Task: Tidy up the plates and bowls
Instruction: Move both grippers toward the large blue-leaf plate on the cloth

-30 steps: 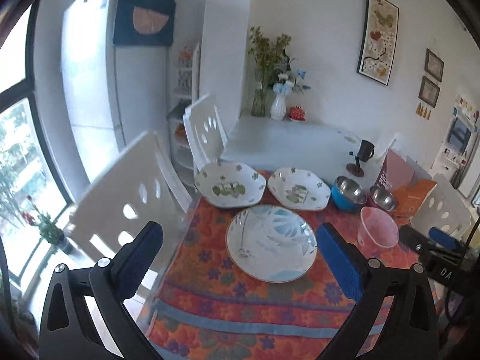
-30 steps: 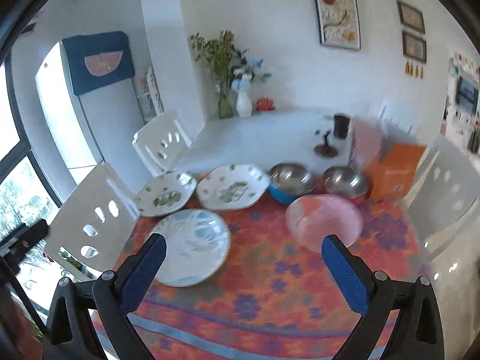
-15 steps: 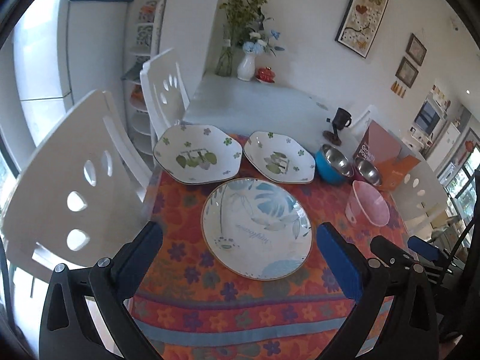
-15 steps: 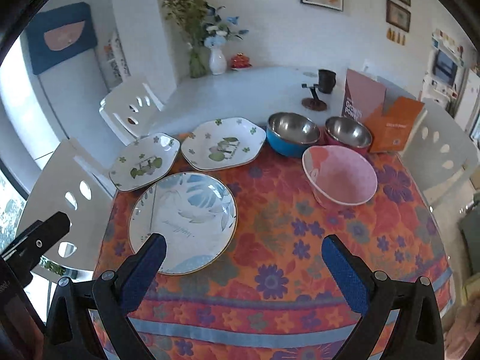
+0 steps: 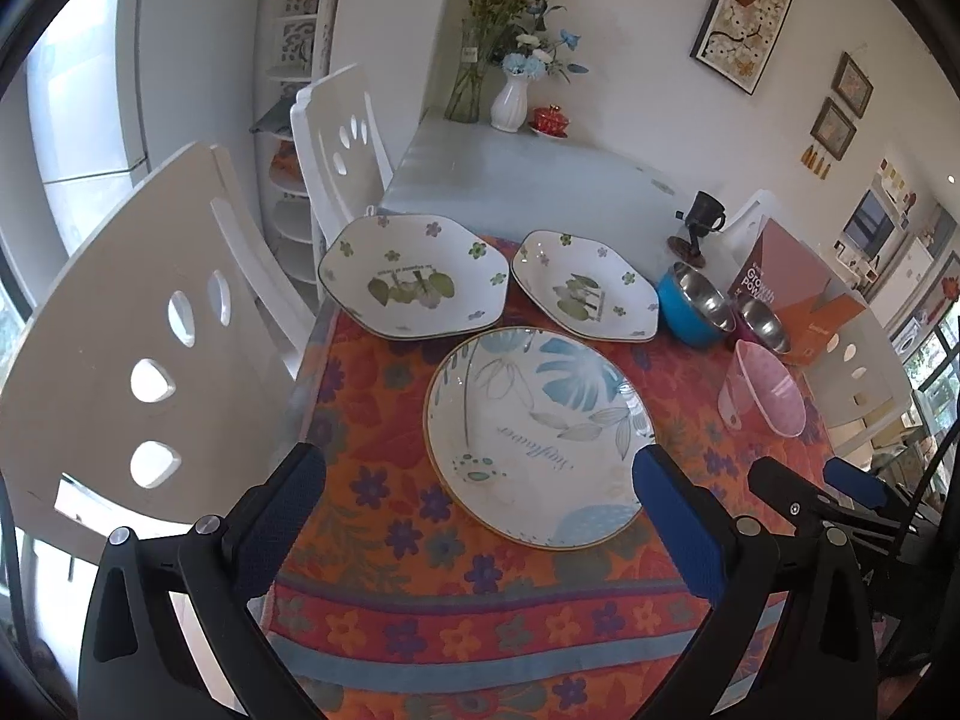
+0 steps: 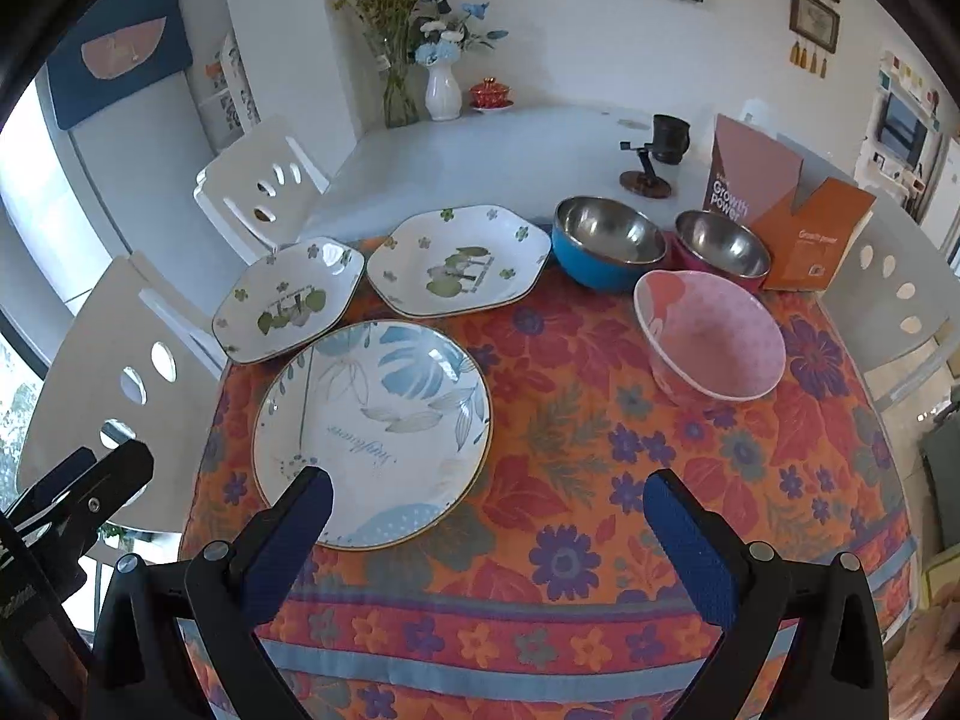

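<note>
Dining corner, white walls, flowered orange cloth (image 6: 600,420) over the bench.

Round plate (image 6: 372,432), blue leaf print, gilt rim: lies flat near the front left of the cloth. Glazed ceramic by the look, so probably stiff, fairly heavy, slick and breakable. It sits flush on the cloth, so the raised rim at the near edge looks like the place to pinch.

Two six-sided plates (image 6: 459,261) (image 6: 288,300), green sprig print: behind the round one, side by side, the left one close against the round plate's far rim. Likely the same handling; their upturned edges offer a lip.

Pink bowl (image 6: 711,342): right of centre, upright, standing alone. Looks light, perhaps plastic; take by the wall.

Blue bowl (image 6: 609,243) and red bowl (image 6: 723,249), steel-lined: behind the pink one, side by side. Rigid, smooth, probably nestable.

Left gripper (image 5: 480,474): jaws wide, empty, poised over the round plate's near edge.

Right gripper (image 6: 489,495): jaws wide, empty, over the cloth just right of that plate.

Orange box (image 6: 810,234), vase of flowers (image 6: 443,90), white chairs (image 5: 156,360): around.
</note>
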Available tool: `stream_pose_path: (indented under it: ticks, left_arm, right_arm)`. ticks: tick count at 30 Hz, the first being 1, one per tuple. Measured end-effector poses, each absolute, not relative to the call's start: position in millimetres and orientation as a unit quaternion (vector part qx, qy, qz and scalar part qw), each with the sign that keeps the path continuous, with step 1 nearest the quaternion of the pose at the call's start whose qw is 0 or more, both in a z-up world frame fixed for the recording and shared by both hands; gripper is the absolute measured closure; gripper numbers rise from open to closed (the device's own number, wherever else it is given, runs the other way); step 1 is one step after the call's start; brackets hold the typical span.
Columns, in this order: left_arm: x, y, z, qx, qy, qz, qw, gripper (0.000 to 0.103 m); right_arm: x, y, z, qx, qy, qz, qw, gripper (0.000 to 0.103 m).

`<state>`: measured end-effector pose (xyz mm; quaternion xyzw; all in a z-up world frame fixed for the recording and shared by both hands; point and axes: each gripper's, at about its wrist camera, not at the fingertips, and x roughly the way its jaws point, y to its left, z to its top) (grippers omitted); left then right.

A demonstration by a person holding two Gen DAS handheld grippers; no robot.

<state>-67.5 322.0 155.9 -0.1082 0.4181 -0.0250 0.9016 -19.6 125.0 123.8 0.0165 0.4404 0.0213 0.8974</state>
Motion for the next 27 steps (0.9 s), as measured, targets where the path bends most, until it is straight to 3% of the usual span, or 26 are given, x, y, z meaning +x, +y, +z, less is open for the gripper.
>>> stream_pose_path:
  ticks: [14, 27]
  left_arm:
    - [-43.4, 309.3, 146.1, -0.093, 0.437, -0.029, 0.894, 0.001]
    - [3.1, 320.7, 101.1, -0.107, 0.484, -0.043, 0.867, 0.003]
  right_arm:
    - [-7.0, 118.0, 119.5, 0.023, 0.448, 0.023, 0.894, 0.0]
    - [40.7, 119.0, 95.3, 0.014, 0.478, 0.035, 0.878, 0.0]
